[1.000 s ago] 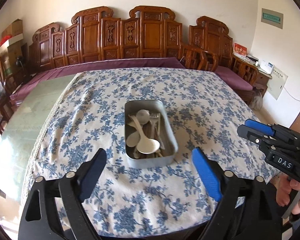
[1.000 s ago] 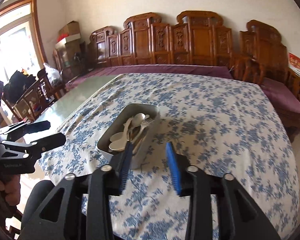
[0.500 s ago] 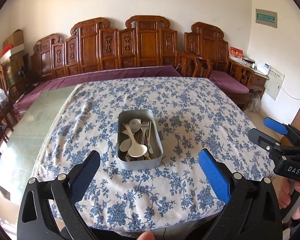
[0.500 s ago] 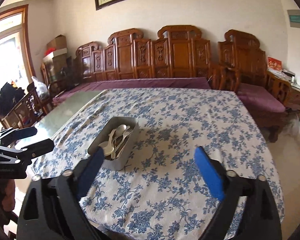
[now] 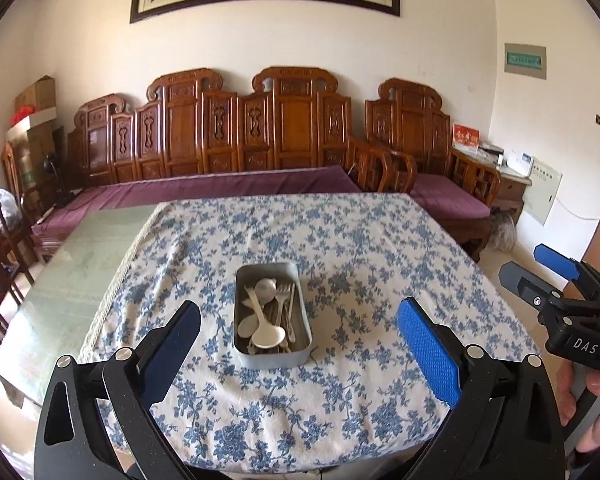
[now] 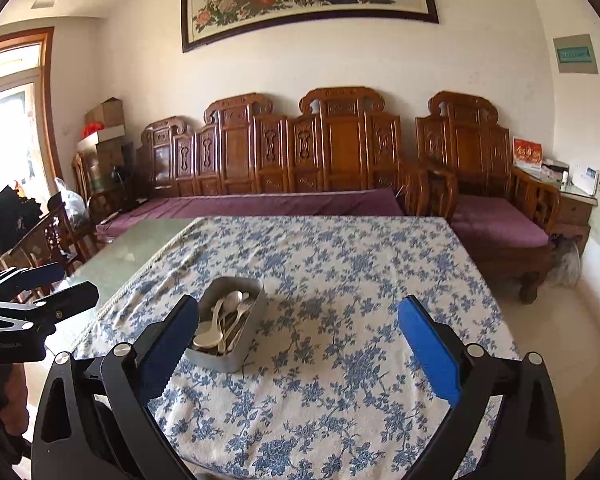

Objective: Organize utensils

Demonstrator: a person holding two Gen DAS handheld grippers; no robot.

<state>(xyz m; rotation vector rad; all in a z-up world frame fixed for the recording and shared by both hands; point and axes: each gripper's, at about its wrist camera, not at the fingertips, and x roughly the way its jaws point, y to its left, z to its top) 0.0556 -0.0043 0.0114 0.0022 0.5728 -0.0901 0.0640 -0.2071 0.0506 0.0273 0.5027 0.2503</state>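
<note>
A grey metal tin (image 5: 272, 354) stands on the blue-flowered tablecloth (image 5: 340, 248) near the table's front. It holds several white spoons (image 5: 266, 334) and metal forks (image 5: 286, 294). It also shows in the right wrist view (image 6: 256, 312) with the spoons (image 6: 210, 338) inside. My left gripper (image 5: 300, 342) is open and empty, held back from the table's front edge with the tin between its fingers in view. My right gripper (image 6: 298, 340) is open and empty, to the right of the tin. It shows in the left wrist view (image 5: 540, 266), off the table's right side.
The cloth leaves a bare green tabletop strip (image 5: 72, 264) at the left. A carved wooden bench with purple cushions (image 5: 228, 188) runs behind the table. A wooden chair (image 6: 48, 240) stands at the left. A side cabinet (image 5: 508, 184) is at the right wall.
Both grippers have pulled back and up from the table, so the tin looks smaller and farther. The right gripper's jaws have opened wide. The tin has not moved.
</note>
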